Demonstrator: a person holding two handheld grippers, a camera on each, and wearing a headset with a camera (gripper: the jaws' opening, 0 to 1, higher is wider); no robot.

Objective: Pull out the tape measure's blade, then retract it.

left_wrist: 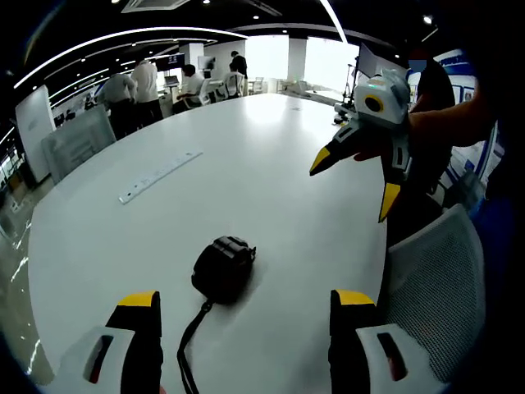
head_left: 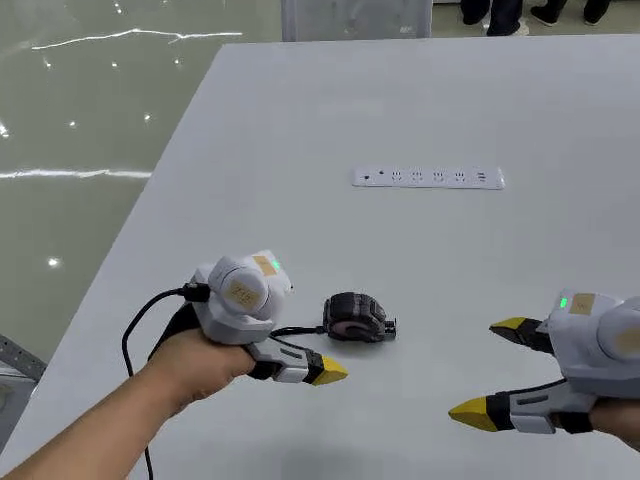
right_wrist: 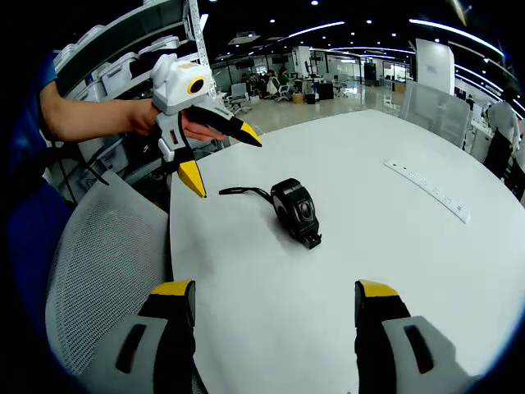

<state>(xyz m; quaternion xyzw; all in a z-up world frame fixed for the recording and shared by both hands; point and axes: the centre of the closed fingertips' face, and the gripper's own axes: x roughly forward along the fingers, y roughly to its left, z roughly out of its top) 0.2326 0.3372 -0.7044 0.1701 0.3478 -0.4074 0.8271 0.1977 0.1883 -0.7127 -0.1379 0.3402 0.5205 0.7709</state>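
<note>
The left gripper (left_wrist: 246,299) has its jaws wide apart and holds nothing. The black tape measure (head_left: 355,317) lies on the white table (head_left: 330,120) just in front of it, with the blade hook at the case. Its black strap (head_left: 292,330) trails toward this gripper. The right gripper (head_left: 490,368), also wide apart, is near, not touching. A white power strip (head_left: 428,178) lies well apart, farther on the table.

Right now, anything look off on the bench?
Nothing stands out. The tape measure lies on the table, blade in, between the left gripper and right gripper, both open; the power strip sits flat behind.
</note>
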